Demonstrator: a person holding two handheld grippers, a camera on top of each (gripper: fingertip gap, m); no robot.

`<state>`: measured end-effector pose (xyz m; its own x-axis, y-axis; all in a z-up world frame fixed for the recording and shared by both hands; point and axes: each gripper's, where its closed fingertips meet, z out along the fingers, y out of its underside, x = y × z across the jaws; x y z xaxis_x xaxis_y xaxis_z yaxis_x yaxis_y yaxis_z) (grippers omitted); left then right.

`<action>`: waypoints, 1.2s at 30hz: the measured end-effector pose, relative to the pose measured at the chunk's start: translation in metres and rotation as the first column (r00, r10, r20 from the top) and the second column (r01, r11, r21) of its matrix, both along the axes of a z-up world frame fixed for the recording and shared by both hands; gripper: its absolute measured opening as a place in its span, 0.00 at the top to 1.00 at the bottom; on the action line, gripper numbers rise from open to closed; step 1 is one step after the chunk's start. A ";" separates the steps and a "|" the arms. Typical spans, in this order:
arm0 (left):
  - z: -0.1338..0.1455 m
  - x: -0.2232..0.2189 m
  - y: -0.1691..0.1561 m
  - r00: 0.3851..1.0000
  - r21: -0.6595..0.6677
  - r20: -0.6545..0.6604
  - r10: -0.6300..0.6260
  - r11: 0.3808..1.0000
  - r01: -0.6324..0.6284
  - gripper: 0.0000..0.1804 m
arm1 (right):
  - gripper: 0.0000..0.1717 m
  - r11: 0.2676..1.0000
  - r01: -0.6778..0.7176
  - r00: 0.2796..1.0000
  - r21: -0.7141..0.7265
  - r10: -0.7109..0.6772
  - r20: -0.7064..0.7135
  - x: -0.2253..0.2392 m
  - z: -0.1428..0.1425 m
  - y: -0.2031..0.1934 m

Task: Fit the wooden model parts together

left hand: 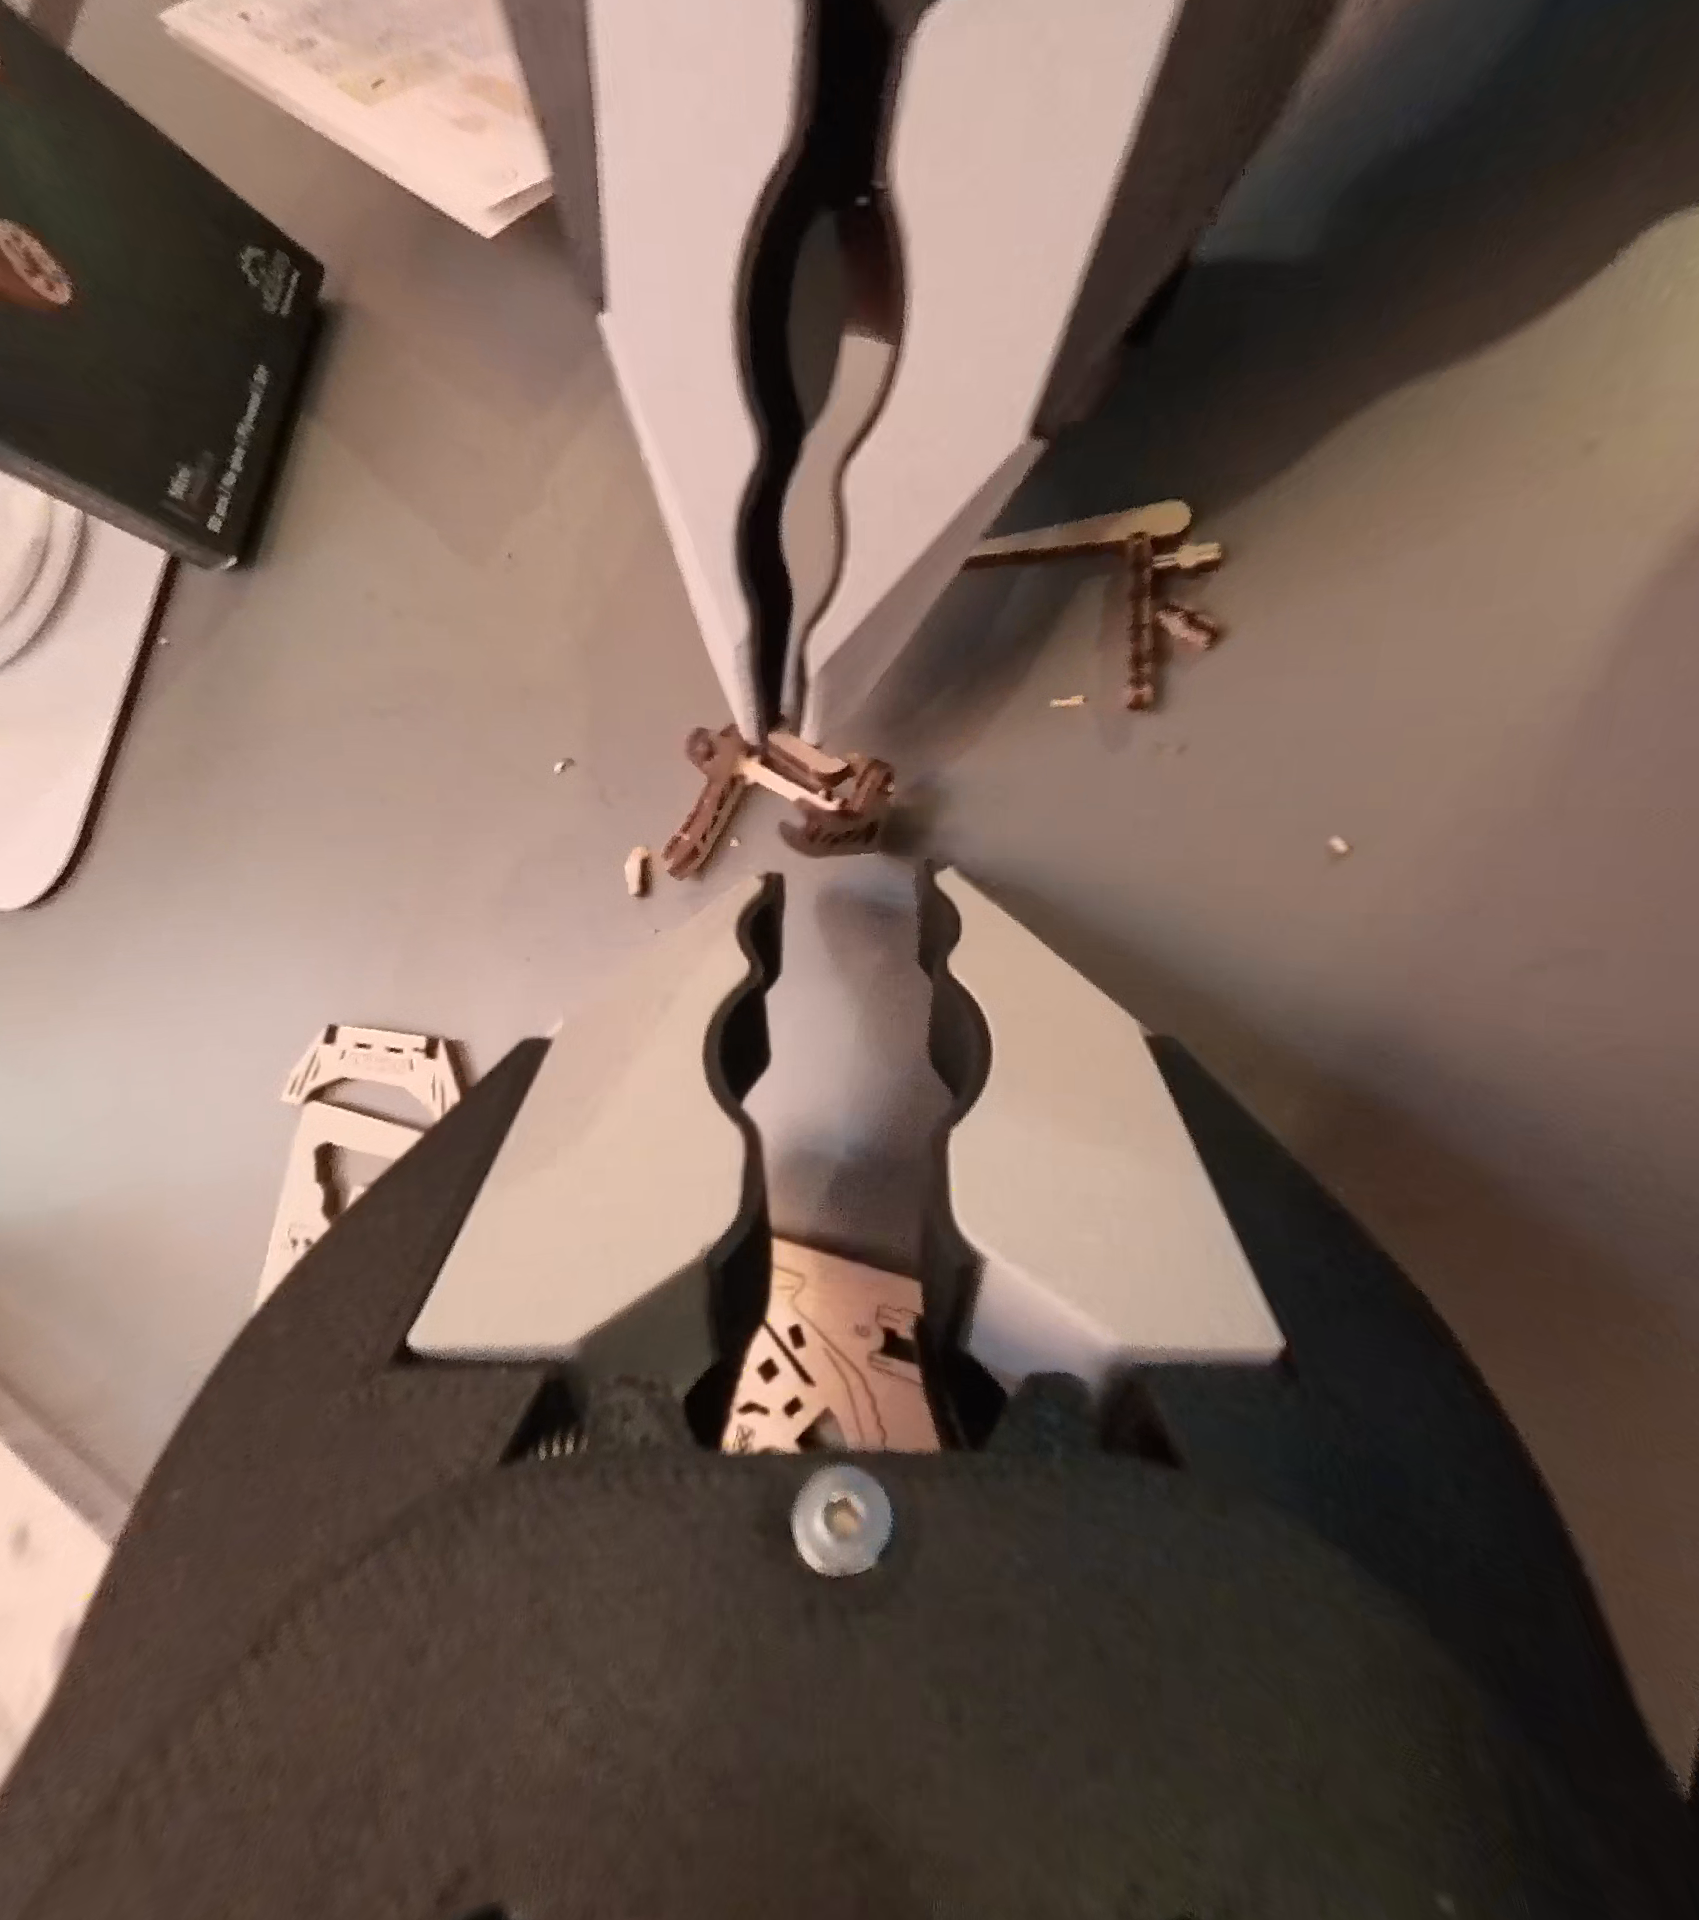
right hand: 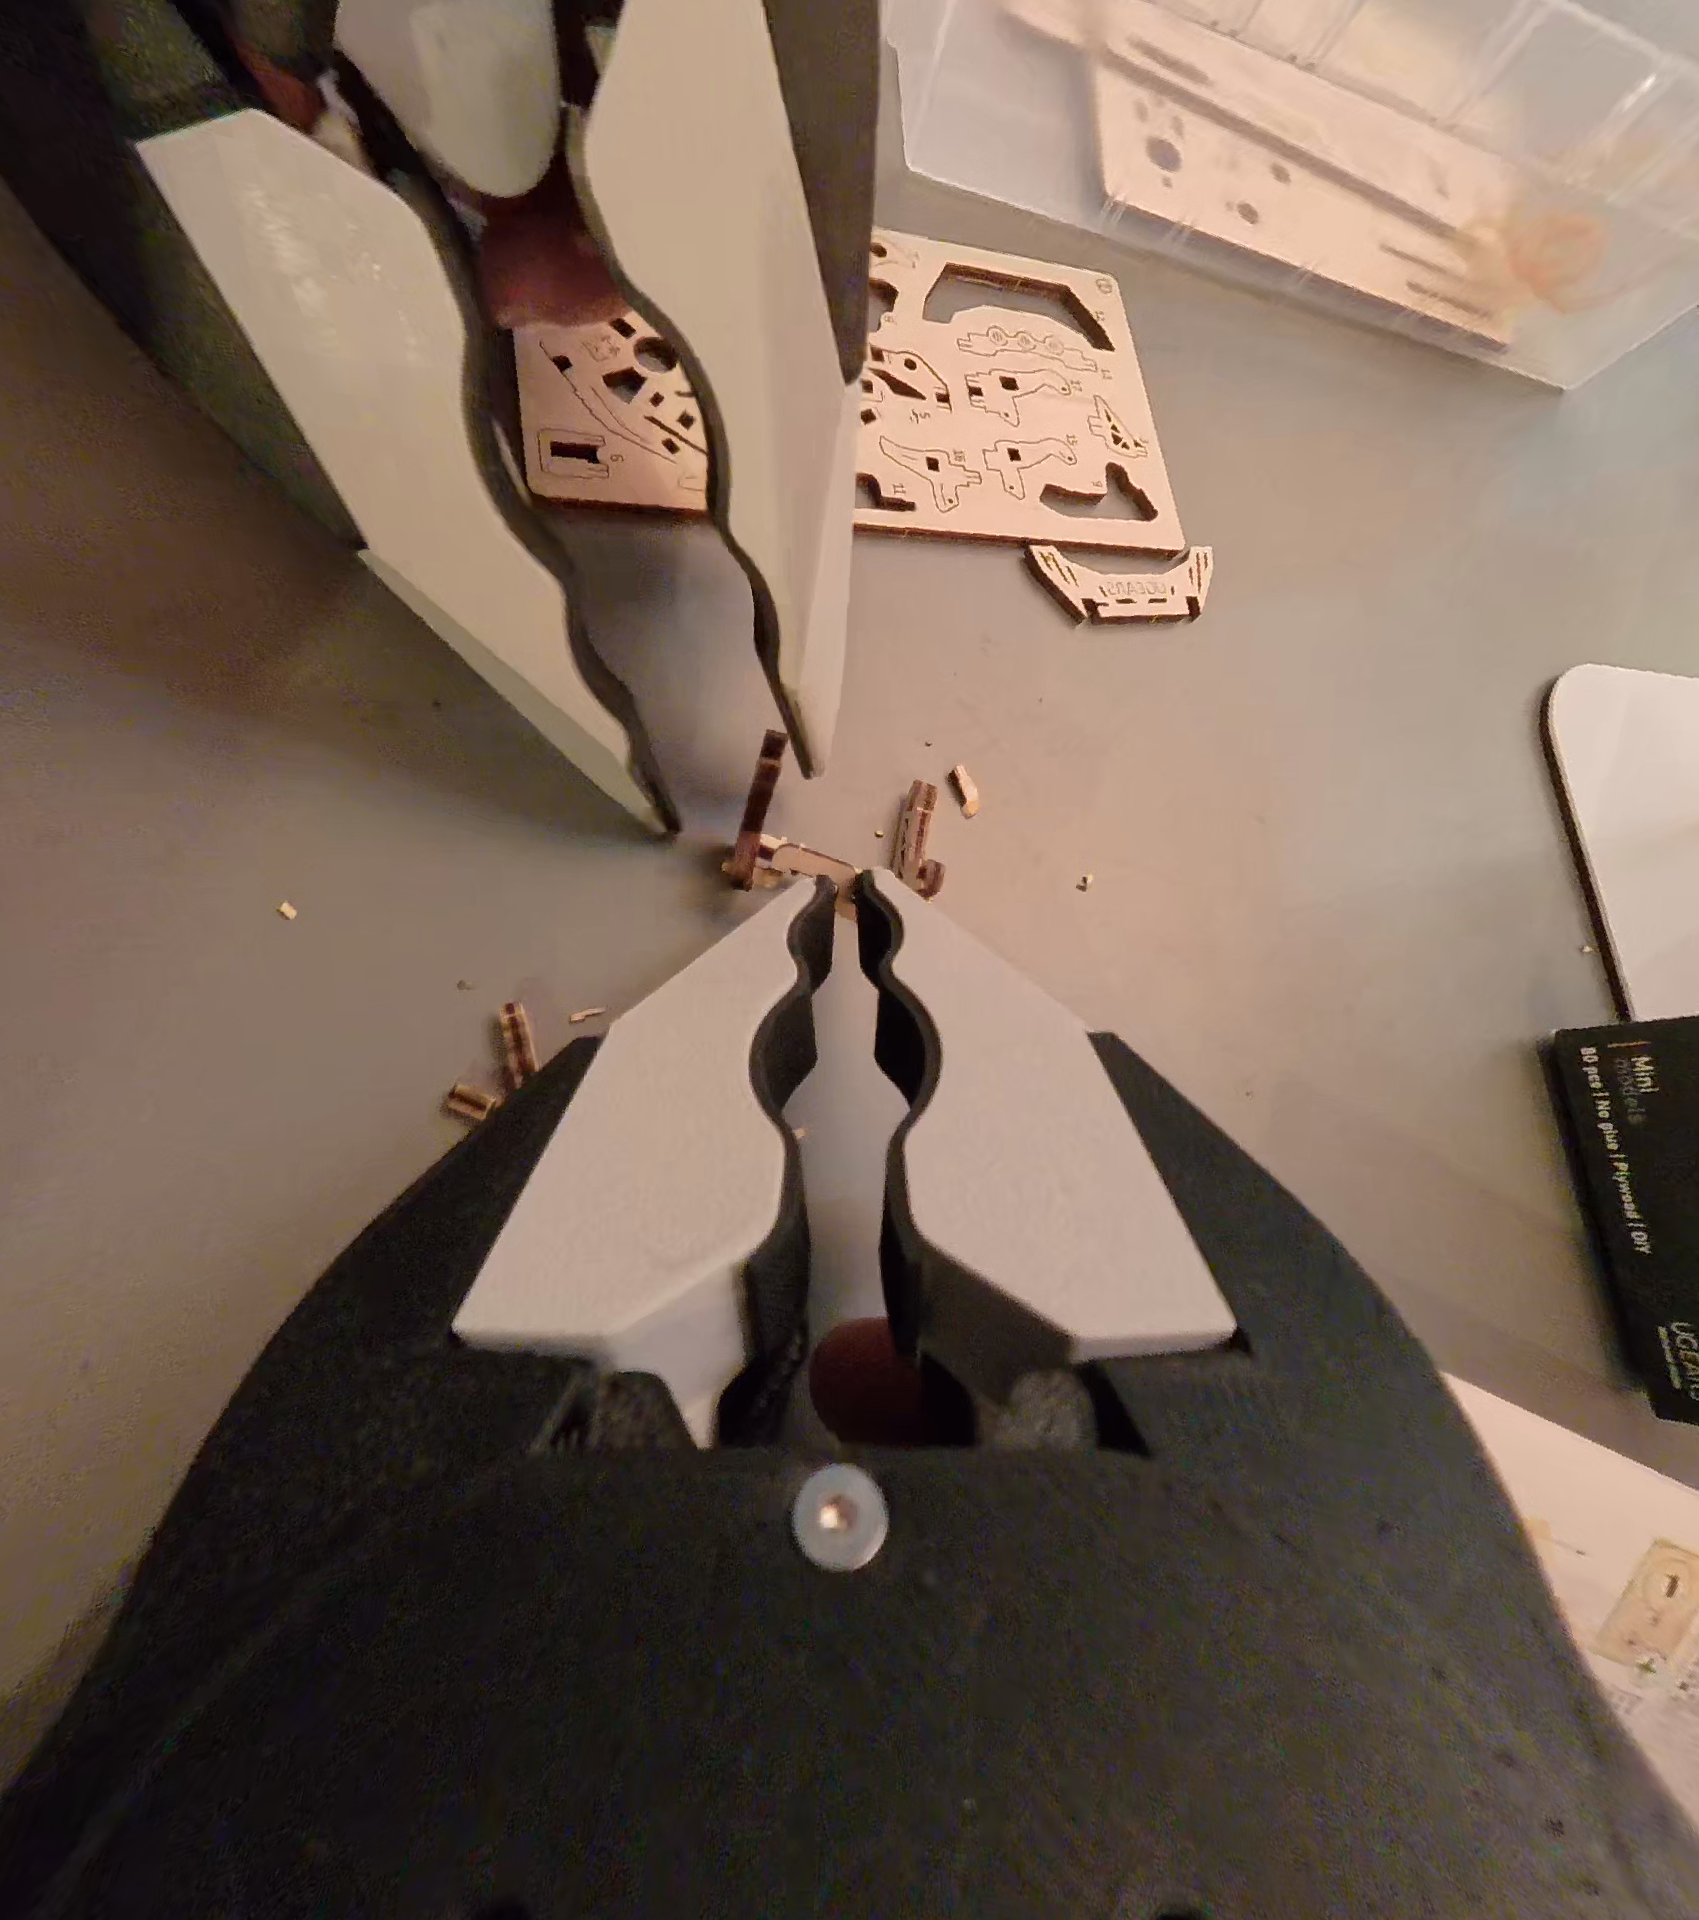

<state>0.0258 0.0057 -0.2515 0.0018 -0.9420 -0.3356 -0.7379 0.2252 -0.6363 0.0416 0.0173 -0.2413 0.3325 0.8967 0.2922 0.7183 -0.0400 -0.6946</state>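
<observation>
Right gripper (right hand: 845, 883) pinches the small wooden assembly (right hand: 803, 860) at its tip; left gripper (left hand: 845, 883), jaws apart, nearby, risks knocking it loose.

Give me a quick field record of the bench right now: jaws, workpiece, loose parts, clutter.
right gripper: jaws nearly shut, pinching the pale middle piece of the small wooden assembly
left gripper: jaws open, nothing between them, just short of the assembly
assembly: on the grey table, dark side pieces joined to the pale middle
second wooden sub-assembly: lying apart, untouched
part sheet: flat on the table, partly punched out
clear bin: holds more sheets
black box: at the table edge
</observation>
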 end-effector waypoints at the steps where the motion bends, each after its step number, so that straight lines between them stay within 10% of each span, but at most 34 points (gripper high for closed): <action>1: 0.000 0.000 0.001 1.000 -0.011 0.004 0.010 1.000 -0.010 0.87 | 0.99 1.000 -0.003 1.000 0.003 0.003 0.006 0.000 0.000 0.000; 9: 0.044 0.011 -0.013 0.981 0.181 0.137 -0.137 0.977 0.111 0.87 | 0.99 1.000 -0.016 0.999 0.006 0.016 0.038 0.000 -0.001 0.000; 14: 0.021 0.009 -0.019 0.987 0.252 0.020 -0.162 0.956 0.152 0.88 | 0.99 1.000 -0.018 0.999 0.003 0.018 0.046 0.000 0.000 -0.001; 36: 0.005 0.002 0.006 0.998 0.086 0.028 -0.055 0.995 0.052 0.85 | 0.98 0.999 -0.003 0.993 -0.043 0.008 0.121 -0.004 0.006 0.004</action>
